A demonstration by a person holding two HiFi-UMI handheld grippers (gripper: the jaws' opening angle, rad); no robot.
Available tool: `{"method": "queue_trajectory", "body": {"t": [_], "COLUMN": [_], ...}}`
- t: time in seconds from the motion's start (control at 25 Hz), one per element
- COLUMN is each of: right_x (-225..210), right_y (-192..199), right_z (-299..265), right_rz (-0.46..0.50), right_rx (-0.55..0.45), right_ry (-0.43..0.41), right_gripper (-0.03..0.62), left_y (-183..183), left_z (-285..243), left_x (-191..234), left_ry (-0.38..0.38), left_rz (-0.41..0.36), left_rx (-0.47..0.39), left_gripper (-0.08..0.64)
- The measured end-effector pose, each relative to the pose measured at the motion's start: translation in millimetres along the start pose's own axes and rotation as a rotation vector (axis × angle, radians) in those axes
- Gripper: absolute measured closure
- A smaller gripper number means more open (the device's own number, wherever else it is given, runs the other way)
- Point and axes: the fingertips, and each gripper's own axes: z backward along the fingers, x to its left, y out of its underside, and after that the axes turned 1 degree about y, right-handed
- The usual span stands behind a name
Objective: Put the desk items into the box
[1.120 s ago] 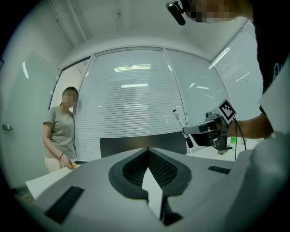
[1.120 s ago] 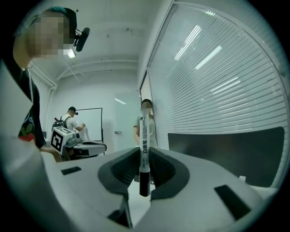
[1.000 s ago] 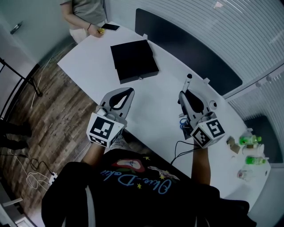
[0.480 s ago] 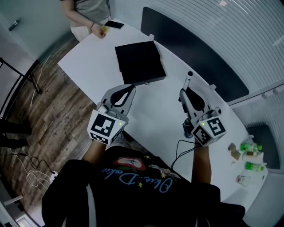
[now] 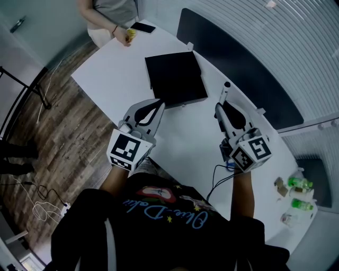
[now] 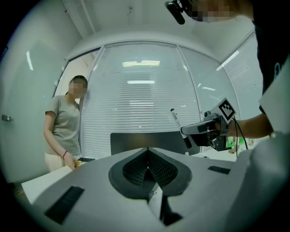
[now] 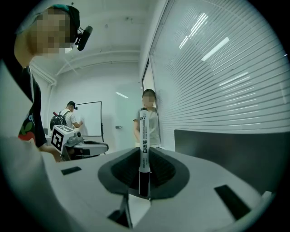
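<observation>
A flat black box (image 5: 176, 79) lies closed on the white table (image 5: 116, 79). My left gripper (image 5: 158, 104) hovers just short of the box's near left corner, its jaws together with nothing between them, as the left gripper view (image 6: 147, 158) also shows. My right gripper (image 5: 220, 107) is held to the right of the box and is shut on a whiteboard marker (image 5: 224, 93). The marker (image 7: 143, 140) stands upright between the pads, black cap end down. From the left gripper view the marker (image 6: 180, 127) sticks up out of the right gripper (image 6: 199, 131).
A person (image 5: 114, 13) stands at the table's far end, a phone (image 5: 143, 27) beside their hand. Green bottles (image 5: 296, 185) and small items sit at the table's right end. A dark panel (image 5: 238, 69) runs along the blinds. Wooden floor (image 5: 47, 137) lies beyond the left table edge.
Both grippers have travelled across the table toward the black box, which now lies closer to their tips. The marker has stayed in the right gripper.
</observation>
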Motion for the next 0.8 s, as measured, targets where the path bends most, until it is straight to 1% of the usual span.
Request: {"method": "queue_trajectory", "body": {"t": [0.16,0.28,0.32,0.4,0.48,0.64,0.8], "right_x": [2.6,9.7,10.0,7.5,8.9,8.7,11.9], "right_y": [-1.0,-7.0,-6.9,-2.8,-2.9,0.0,-0.3], "right_z": [-20.2,-37.3,-42.1,-49.9,-58.3,-72.0,-84.2], "right_rz": [0.000,-0.019,-0.012,0.013,0.004,0.007,0.001], "right_rx": [0.008,-0.013,-0.009,0.015,0.015,0.035,0.036], "right_ry": [-0.002,-0.016,-0.014,-0.003,-0.002,0.031,0.054], "right_gripper": [0.521,0.520,0.521,0.520,0.520,0.520,0.520], "left_y": [0.0,1.0,1.5,2.6,4.5,6.0,3.8], "left_z": [-1.4,-2.0,-2.6,-4.1,-5.8,-8.8,-12.7], "left_x": [18.9,34.6,39.2,47.4,55.4,72.1,85.5], "left_ry": [0.002,0.003,0.005,0.010,0.019,0.044,0.074], "left_rz": [0.003,0.007,0.009,0.012,0.012,0.011,0.013], "left_rx": [0.003,0.003,0.002,0.002,0.007,0.016,0.005], "left_gripper": [0.552,0.552,0.552,0.552,0.552,0.552,0.552]}}
